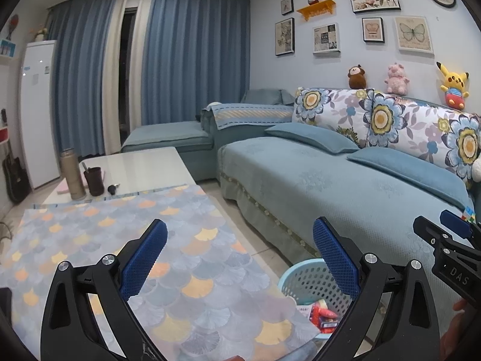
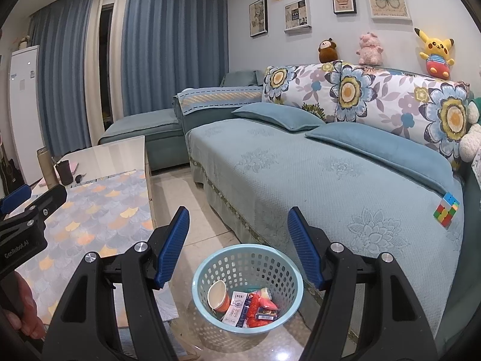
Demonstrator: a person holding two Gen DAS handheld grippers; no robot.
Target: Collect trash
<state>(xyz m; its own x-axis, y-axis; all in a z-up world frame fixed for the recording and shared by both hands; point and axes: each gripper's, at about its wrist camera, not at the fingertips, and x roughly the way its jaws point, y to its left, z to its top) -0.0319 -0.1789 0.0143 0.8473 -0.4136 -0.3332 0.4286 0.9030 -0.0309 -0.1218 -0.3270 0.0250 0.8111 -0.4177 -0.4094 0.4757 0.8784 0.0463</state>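
Note:
A light blue perforated basket (image 2: 282, 258) stands on the tiled floor between the table and the sofa. Inside it lie a paper cup (image 2: 217, 296), a white carton (image 2: 236, 308), red wrappers (image 2: 258, 303) and a small dark box (image 2: 267, 314). My right gripper (image 2: 237, 248) hovers above the basket, open, nothing between its blue pads. My left gripper (image 1: 240, 258) is open too, held over the patterned table mat (image 1: 120, 240), with the basket (image 1: 303, 282) low at its right. Each gripper shows at the edge of the other's view.
A low white table (image 1: 141, 165) carries a tan flask (image 1: 70, 174), a dark cup (image 1: 93, 180) and a small black object (image 1: 112, 189). The blue sofa (image 2: 300, 165) runs along the right, a colourful cube (image 2: 446, 209) on its seat. A hand (image 2: 27, 310) shows at lower left.

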